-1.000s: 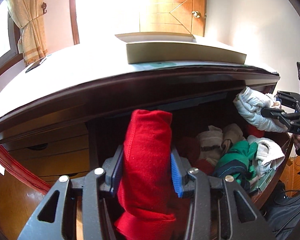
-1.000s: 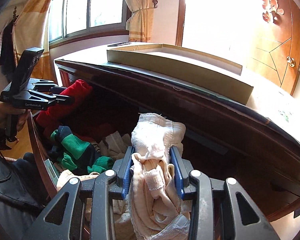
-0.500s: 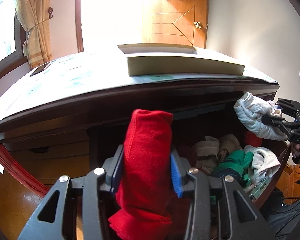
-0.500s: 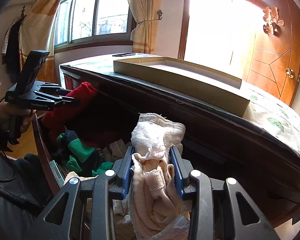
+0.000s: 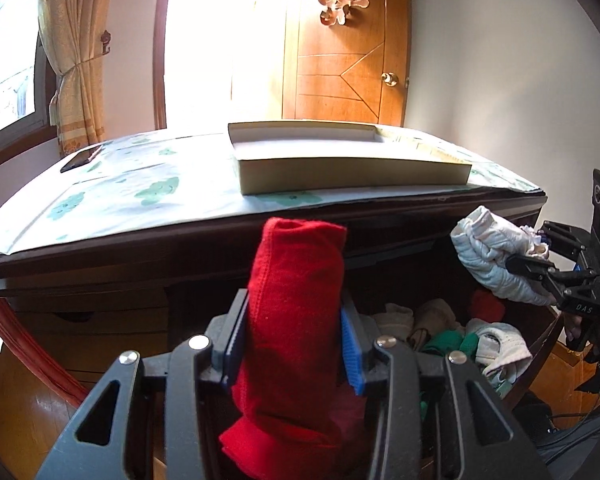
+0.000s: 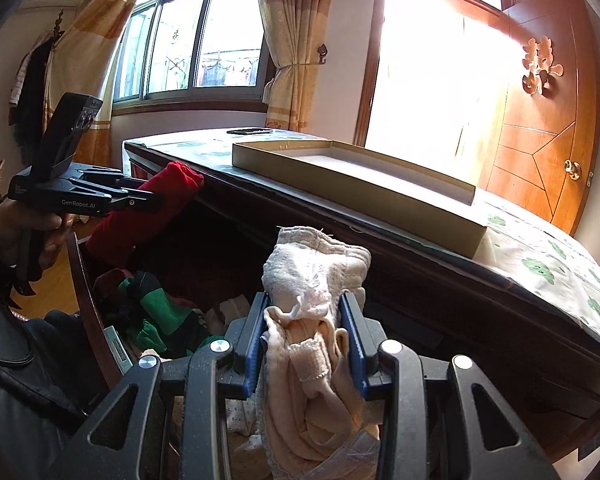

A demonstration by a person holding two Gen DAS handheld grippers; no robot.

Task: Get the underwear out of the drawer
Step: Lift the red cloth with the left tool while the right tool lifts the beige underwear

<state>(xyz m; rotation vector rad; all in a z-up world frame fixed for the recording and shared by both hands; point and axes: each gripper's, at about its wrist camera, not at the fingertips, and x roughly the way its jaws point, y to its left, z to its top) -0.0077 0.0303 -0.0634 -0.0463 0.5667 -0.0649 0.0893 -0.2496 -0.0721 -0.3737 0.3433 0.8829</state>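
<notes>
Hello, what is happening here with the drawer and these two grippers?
A person is taking underwear out of an open drawer, with one handheld gripper in each hand. The left gripper is shut on a red garment, and the right gripper is shut on a cream garment. Both pieces are held above the drawer, in front of the tabletop edge. More clothes, some green and some white, lie in the drawer. A shallow cardboard tray sits on the table above.

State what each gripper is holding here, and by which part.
Left gripper clamps a rolled red garment around its middle. Right gripper clamps a bunched cream undergarment mid-bundle, its lace edge hanging below.
</notes>
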